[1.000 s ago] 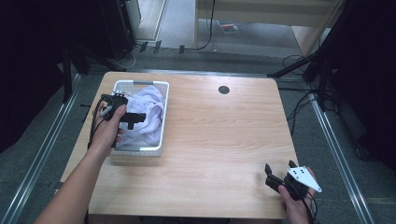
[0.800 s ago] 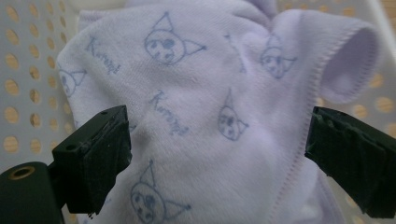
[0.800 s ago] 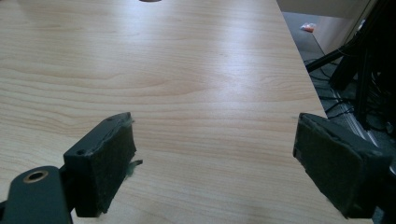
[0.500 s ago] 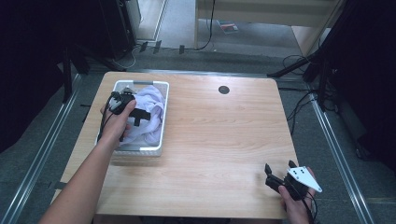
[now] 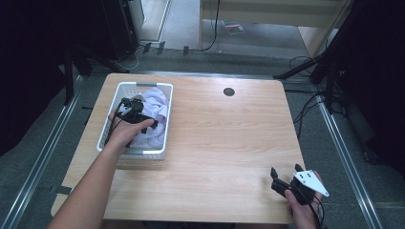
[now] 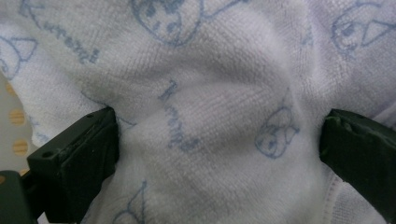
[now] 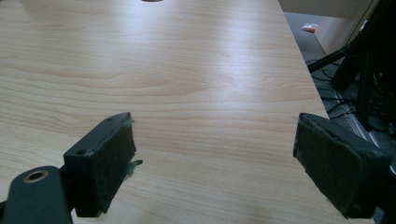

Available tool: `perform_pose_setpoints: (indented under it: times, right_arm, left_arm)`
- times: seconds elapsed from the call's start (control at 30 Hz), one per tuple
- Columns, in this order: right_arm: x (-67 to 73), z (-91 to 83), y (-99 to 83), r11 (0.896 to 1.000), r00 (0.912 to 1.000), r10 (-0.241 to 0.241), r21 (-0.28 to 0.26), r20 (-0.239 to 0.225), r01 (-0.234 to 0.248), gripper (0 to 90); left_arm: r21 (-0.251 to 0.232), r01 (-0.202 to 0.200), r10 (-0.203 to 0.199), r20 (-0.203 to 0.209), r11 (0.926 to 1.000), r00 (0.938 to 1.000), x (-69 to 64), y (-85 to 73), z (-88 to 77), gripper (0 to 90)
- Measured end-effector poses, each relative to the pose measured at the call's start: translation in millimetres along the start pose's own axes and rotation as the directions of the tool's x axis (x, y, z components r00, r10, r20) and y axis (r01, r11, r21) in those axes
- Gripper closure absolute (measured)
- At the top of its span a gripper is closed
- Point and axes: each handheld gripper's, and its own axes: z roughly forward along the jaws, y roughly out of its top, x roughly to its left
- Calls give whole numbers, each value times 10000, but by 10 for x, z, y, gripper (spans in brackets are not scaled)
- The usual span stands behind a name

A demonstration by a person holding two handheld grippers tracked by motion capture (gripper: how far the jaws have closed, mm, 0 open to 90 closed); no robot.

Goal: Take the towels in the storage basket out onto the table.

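A white cloth [image 5: 159, 101] printed with blue drawings lies bunched in a white perforated basket [image 5: 144, 85] at the table's far left. My left gripper [image 5: 135, 110] is pushed down into it. In the left gripper view the jaws stand wide apart with a bulge of the cloth [image 6: 210, 79] between them, so the left gripper [image 6: 217, 140] is open and pressed against the fabric. My right gripper [image 5: 285, 170] hovers open over the table's near right corner. Between its pads [image 7: 112, 154] there is just bare wood.
The light wooden table [image 5: 229, 138] has a round cable hole [image 5: 229, 91] near its far edge. Its right edge [image 7: 303, 79] runs close to the right gripper, with cables and stand legs on the floor beyond it.
My left hand has pushed forward over the basket and tipped its gripper down into the cloth. The right gripper has stayed still.
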Motion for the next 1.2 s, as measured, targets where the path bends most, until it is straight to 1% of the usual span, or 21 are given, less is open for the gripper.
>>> perform_pose_setpoints:
  times: [0.13, 0.2, 0.3, 0.37, 0.43, 0.57, 0.63, 0.73, 0.77, 0.8, 0.87, 0.93, 1.03, 1.13, 1.2]
  right_arm:
    - [4, 0, 0, 10000, 10000, -27, 8, -12, 27, 130]
    - [2, -1, 0, 10000, 10000, -26, 21, -23, 26, 130]
    - [0, 0, 0, 10000, 10000, -14, 3, -53, 14, 130]
    - [0, 0, -1, 10000, 10000, -17, 0, -58, 17, 130]
    - [0, 0, -1, 10000, 10000, -15, 2, -66, 15, 131]
    - [1, -1, -1, 10000, 10000, -21, 3, -54, 21, 131]
    - [3, -1, -1, 10000, 10000, -28, 11, -64, 28, 131]
    - [3, -1, -1, 10000, 10000, -37, 7, -88, 37, 131]
    - [3, -1, -1, 10000, 9999, -25, 8, -97, 25, 131]
    - [2, -1, -1, 10000, 9999, -14, 10, -115, 14, 132]
    - [1, -1, -1, 10000, 9999, -23, 3, -167, 23, 131]
    - [1, -1, -1, 10000, 9998, -37, 14, -197, 37, 132]
    - [0, -1, -1, 10000, 9998, -34, 17, -219, 35, 132]
    - [3, 0, -1, 10000, 9997, -73, 22, -218, 74, 132]
    - [7, -2, -1, 10000, 9998, -65, 62, -210, 66, 132]
  left_arm:
    - [-7, -247, 247, -5, 9997, 9997, 9, -11, 19, 0]
    - [49, -205, 205, 6, 9998, 9998, 6, -7, 29, 0]
    - [-2, -158, 158, -206, 9999, 9997, -19, -7, 40, 0]
    - [-47, -225, 223, -336, 9997, 9992, -29, -12, 44, 0]
    - [-37, -263, 262, -361, 9996, 9990, -36, -13, 44, 0]
    - [-126, -324, 321, -252, 9994, 9992, -28, -27, 46, 0]
    - [-131, -601, 596, -312, 9981, 9977, -23, -38, 50, 3]
    - [-120, -651, 645, -442, 9978, 9969, -41, -39, 64, 9]
    - [-64, -678, 675, -445, 9977, 9967, -43, -36, 64, 15]
    - [-35, -622, 620, -406, 9981, 9972, -47, -36, 64, 17]
    - [-88, -717, 713, -376, 9974, 9967, -47, -40, 65, 39]
    - [-60, -858, 855, -367, 9963, 9957, -47, -46, 58, 61]
    - [-11, -958, 957, -348, 9954, 9948, -43, -47, 50, 107]
    - [62, -967, 969, -303, 9953, 9948, -40, -42, 40, 151]
    - [77, -888, 890, -300, 9960, 9956, -36, -43, 32, 185]
